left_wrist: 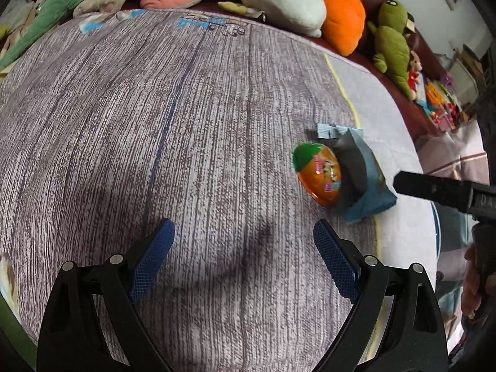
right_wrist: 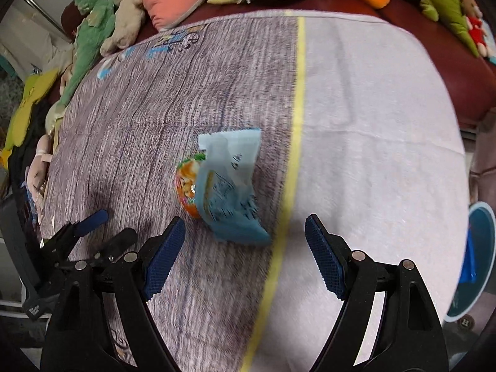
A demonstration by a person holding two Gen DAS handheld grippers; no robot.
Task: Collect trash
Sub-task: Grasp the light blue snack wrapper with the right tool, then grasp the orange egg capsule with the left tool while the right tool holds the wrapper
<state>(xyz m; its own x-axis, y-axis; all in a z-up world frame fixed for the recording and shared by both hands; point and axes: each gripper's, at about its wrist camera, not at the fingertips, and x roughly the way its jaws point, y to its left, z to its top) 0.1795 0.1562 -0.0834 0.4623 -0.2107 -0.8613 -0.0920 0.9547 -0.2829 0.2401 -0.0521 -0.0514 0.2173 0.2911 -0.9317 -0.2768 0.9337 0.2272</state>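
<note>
A blue snack wrapper (left_wrist: 364, 176) lies on the grey woven cloth, leaning against an orange and green jelly cup (left_wrist: 319, 175). Both show in the right wrist view, the wrapper (right_wrist: 232, 192) in front of the cup (right_wrist: 186, 183). My left gripper (left_wrist: 245, 257) is open and empty, above the cloth, left of and nearer than the trash. My right gripper (right_wrist: 245, 254) is open and empty, just short of the wrapper. One right finger (left_wrist: 434, 187) reaches in beside the wrapper in the left wrist view. The left gripper's fingers (right_wrist: 93, 218) show at the left of the right wrist view.
Plush toys line the far edge: a white one (left_wrist: 279, 0), an orange carrot (left_wrist: 342, 18), a green one (left_wrist: 392, 43). A yellow stripe (right_wrist: 294, 142) divides the grey cloth from a pale cloth (right_wrist: 372, 142). A blue round bin (right_wrist: 474, 263) stands at the right.
</note>
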